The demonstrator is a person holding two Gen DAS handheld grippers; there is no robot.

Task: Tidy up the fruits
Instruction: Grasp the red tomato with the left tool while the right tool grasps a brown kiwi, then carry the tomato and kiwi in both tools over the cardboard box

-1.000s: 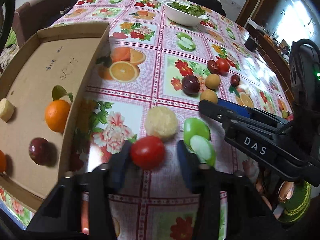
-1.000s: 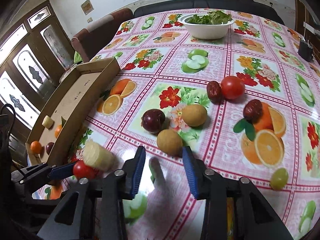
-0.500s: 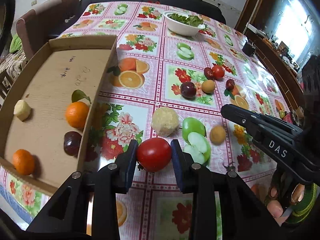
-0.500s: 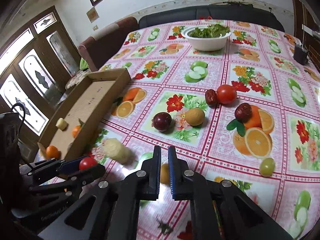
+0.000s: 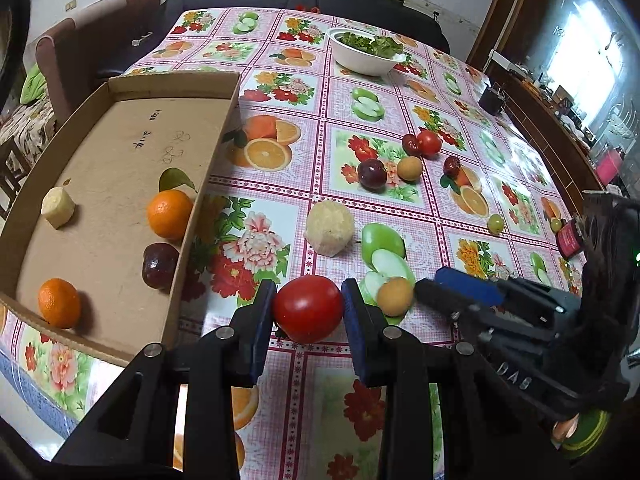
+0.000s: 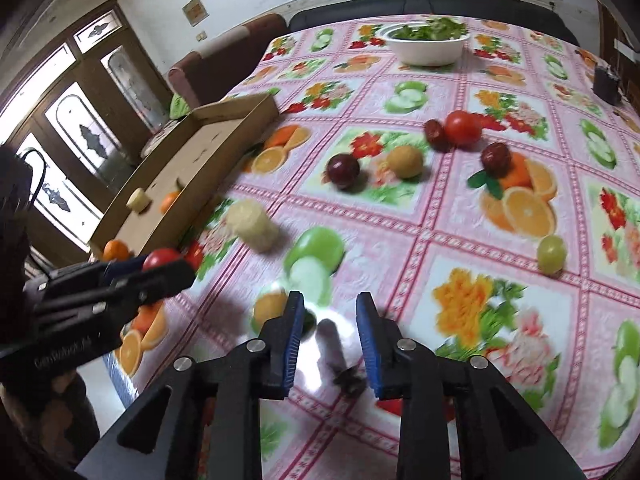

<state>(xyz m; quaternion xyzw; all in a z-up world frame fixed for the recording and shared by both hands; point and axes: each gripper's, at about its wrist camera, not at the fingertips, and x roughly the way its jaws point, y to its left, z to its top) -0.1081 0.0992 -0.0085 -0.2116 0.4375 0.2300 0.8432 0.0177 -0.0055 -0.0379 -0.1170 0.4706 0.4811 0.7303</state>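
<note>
Since a second ago, when it sat loose between wide jaws, the tomato [image 5: 308, 308] is now clamped by the left gripper [image 5: 308, 312] and lifted, cardboard tray [image 5: 208, 160] off at 10 o'clock, so it's basically ready to drop in. Over on the right wrist view, the right gripper [image 6: 329, 320] went from pinched shut back to released, holding nothing, with the small tan fruit [image 6: 269, 309] lying at its 9 o'clock on the surface [image 6: 460, 240].

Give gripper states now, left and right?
Left gripper: closed on the red tomato.
Right gripper: open, holding nothing.
</note>
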